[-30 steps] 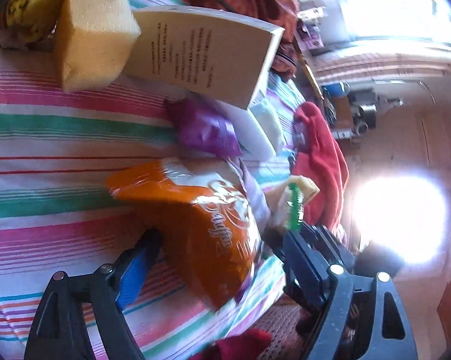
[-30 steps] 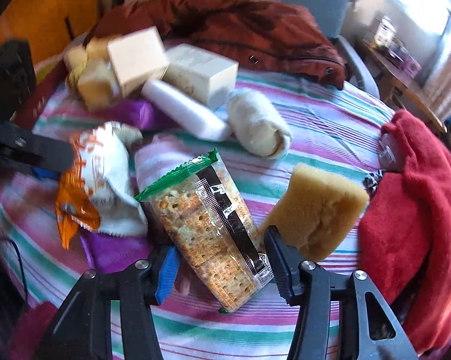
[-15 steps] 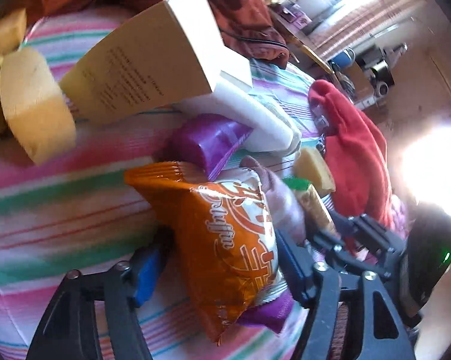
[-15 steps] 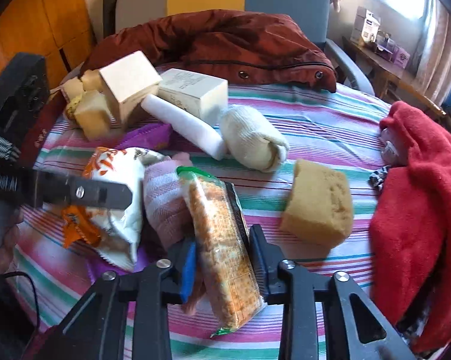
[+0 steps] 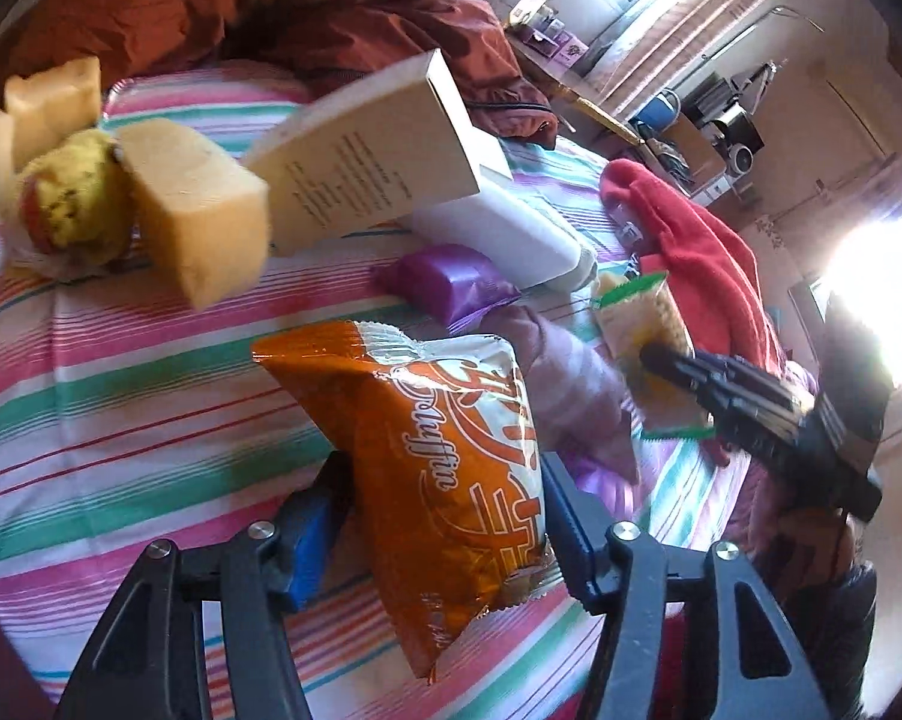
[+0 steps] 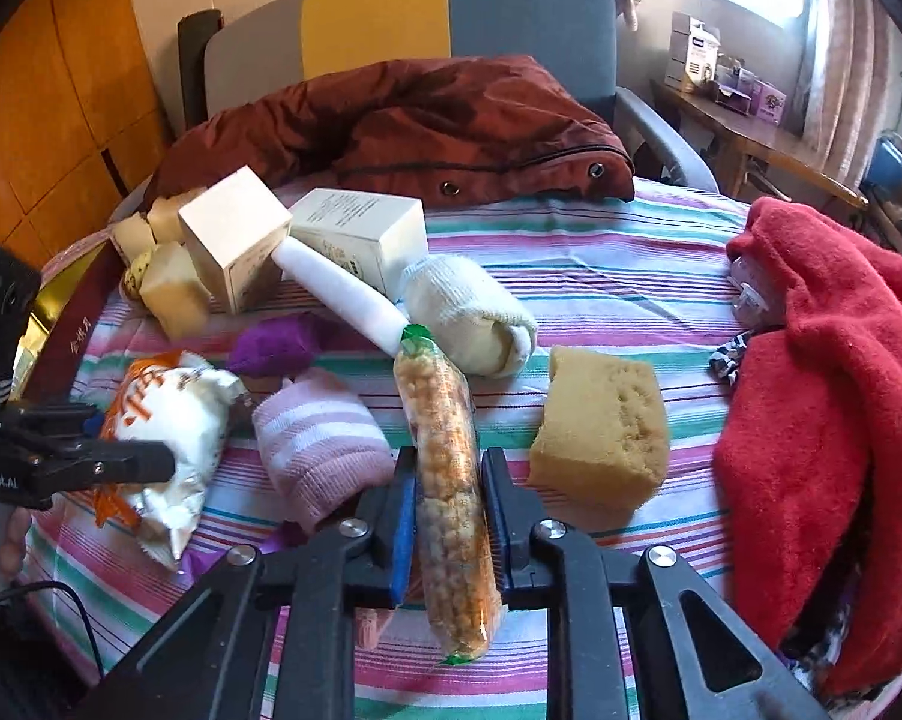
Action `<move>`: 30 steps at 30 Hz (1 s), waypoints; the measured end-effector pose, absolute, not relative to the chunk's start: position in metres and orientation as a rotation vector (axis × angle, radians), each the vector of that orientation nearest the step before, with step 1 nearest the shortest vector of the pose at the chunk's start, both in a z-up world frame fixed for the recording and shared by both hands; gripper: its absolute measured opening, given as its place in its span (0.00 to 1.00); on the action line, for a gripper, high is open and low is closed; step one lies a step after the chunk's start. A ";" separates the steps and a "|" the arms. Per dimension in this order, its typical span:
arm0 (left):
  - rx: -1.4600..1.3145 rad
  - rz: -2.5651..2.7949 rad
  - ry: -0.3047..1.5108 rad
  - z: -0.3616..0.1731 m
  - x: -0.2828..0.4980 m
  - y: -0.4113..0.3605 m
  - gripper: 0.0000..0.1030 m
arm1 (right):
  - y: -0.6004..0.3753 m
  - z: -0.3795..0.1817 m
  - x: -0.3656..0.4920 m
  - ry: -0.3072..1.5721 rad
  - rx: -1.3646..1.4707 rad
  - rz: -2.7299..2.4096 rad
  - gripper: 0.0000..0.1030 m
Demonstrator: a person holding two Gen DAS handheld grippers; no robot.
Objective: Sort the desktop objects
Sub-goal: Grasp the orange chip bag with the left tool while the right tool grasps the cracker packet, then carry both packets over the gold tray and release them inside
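My left gripper (image 5: 444, 504) is shut on an orange and white muffin bag (image 5: 444, 462), held over the striped tablecloth (image 5: 120, 396). The bag also shows in the right wrist view (image 6: 162, 426), with the left gripper (image 6: 90, 462) on it. My right gripper (image 6: 447, 480) is shut on a clear cracker pack with a green top (image 6: 444, 450), held on edge above the cloth. The cracker pack also shows in the left wrist view (image 5: 643, 324). A pink striped rolled sock (image 6: 318, 444) lies between the two packs.
On the cloth lie a yellow sponge (image 6: 601, 420), a cream rolled sock (image 6: 475, 318), a white tube (image 6: 342, 288), a purple packet (image 6: 276, 348), two cardboard boxes (image 6: 234, 234) and more sponges (image 5: 192, 204). A red cloth (image 6: 835, 396) lies right, a brown jacket (image 6: 426, 126) behind.
Both grippers have closed on their packs and lifted them. The cracker pack has turned from flat to standing on edge between my right fingers. The muffin bag has risen in my left gripper.
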State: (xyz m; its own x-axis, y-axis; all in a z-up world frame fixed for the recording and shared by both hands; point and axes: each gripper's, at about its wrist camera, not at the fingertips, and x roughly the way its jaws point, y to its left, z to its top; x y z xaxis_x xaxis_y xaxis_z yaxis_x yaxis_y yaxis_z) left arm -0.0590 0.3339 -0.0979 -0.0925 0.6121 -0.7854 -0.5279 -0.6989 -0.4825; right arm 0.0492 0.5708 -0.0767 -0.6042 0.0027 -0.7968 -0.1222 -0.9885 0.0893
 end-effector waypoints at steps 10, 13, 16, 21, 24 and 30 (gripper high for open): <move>-1.302 1.953 -0.152 -0.063 -0.051 0.275 0.60 | 0.532 -0.040 0.048 0.218 -1.301 2.843 0.18; -1.277 2.000 -0.181 -0.052 -0.051 0.251 0.61 | 0.511 -0.025 0.042 0.195 -1.298 2.889 0.18; -1.258 2.051 -0.217 -0.043 -0.052 0.223 0.60 | 0.484 -0.013 0.034 0.185 -1.304 2.956 0.18; -1.233 2.159 -0.282 -0.030 -0.060 0.167 0.60 | 0.427 -0.006 0.013 0.195 -1.353 3.067 0.18; -1.217 2.227 -0.309 -0.023 -0.067 0.131 0.60 | 0.387 -0.004 -0.001 0.187 -1.386 3.131 0.18; -1.240 2.374 -0.354 -0.020 -0.090 0.054 0.60 | 0.309 -0.002 -0.031 0.243 -1.455 3.237 0.18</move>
State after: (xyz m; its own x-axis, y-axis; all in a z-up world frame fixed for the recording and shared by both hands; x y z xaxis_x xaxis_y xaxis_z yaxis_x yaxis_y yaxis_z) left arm -0.0896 0.0539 -0.0201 -0.5033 0.4885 -0.7128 -0.2596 -0.8723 -0.4145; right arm -0.0309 0.3085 -0.0020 -0.5945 -0.4209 -0.6851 0.3138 -0.9060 0.2842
